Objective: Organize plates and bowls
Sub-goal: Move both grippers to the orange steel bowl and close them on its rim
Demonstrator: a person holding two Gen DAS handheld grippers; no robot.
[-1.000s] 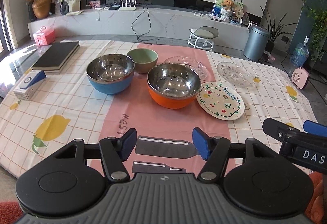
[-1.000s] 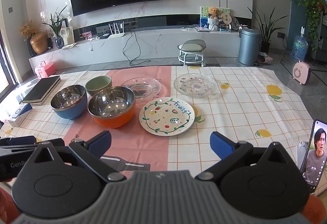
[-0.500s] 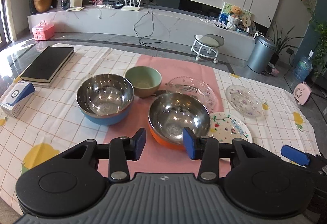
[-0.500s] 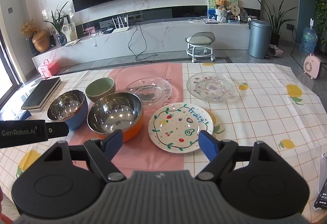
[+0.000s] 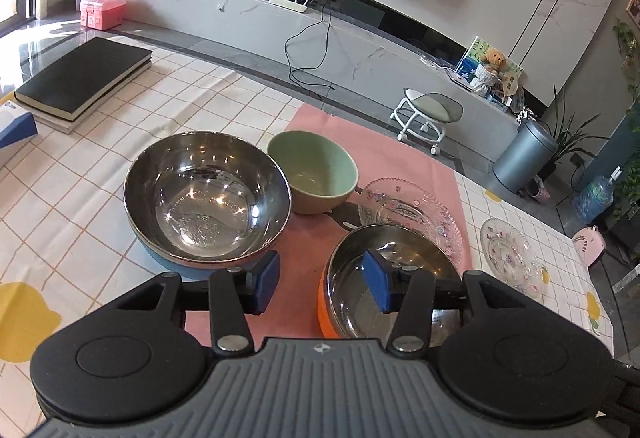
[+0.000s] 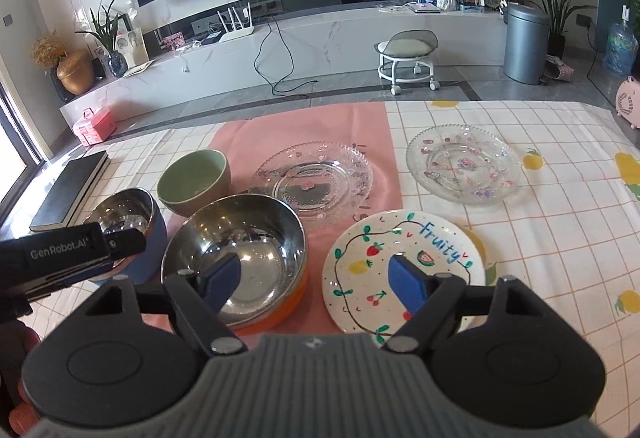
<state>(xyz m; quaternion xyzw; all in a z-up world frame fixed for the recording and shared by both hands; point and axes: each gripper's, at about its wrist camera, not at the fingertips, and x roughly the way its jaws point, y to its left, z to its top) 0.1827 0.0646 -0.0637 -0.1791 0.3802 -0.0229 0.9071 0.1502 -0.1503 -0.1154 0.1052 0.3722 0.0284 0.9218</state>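
A: Table, checked cloth with pink centre panel. Left: black book.

B: Centre: blue-based steel bowl, orange-based steel bowl, green bowl. Right: fruit-painted plate, two glass plates.

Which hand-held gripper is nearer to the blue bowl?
Left. The left hand-held gripper sits open just in front of the blue bowl; the right hand-held gripper is beyond the orange bowl.
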